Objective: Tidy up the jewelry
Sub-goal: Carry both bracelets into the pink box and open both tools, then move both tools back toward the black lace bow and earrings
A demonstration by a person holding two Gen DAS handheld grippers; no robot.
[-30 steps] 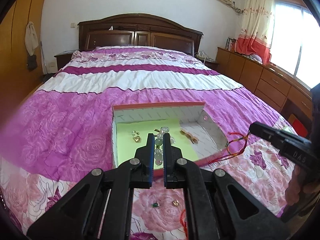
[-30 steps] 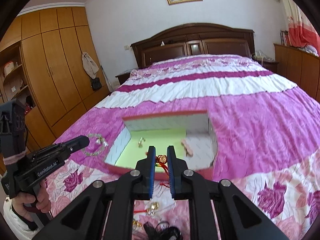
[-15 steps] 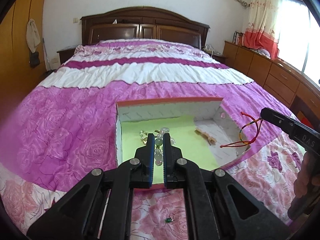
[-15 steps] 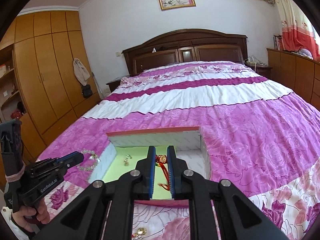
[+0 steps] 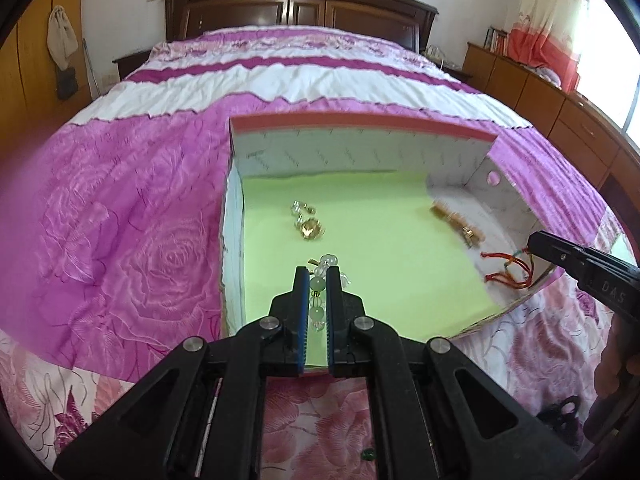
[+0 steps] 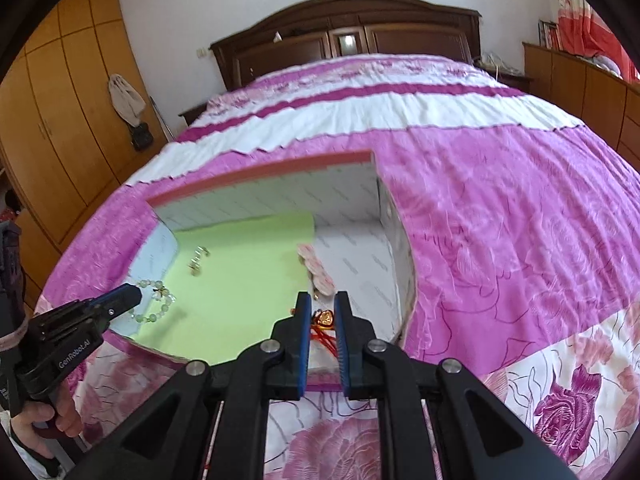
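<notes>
An open box (image 5: 360, 124) with a light green liner (image 5: 380, 240) lies on the pink bedspread. My left gripper (image 5: 317, 276) hangs low over the liner's near part, shut on a bracelet of pale green and clear beads (image 5: 316, 285). From the right wrist view the left gripper (image 6: 134, 295) holds that bead bracelet (image 6: 158, 301) over the box's left corner. My right gripper (image 6: 323, 300) is shut on a red cord bracelet with a gold pendant (image 6: 325, 318), above the box's near right part. In the left wrist view the red cord (image 5: 508, 272) dangles from the right gripper's tip (image 5: 534, 245).
Inside the box lie gold earrings (image 5: 308, 229) and a hair clip (image 5: 456, 224). A small green piece (image 5: 368, 456) sits on the bedspread in front of the box. A dark headboard (image 5: 300, 8) is far behind, a wardrobe (image 6: 60, 120) left, a low dresser (image 5: 540, 92) right.
Both grippers have come forward and down with their bracelets, from in front of the box to low over its inside. The box now fills much more of both views.
</notes>
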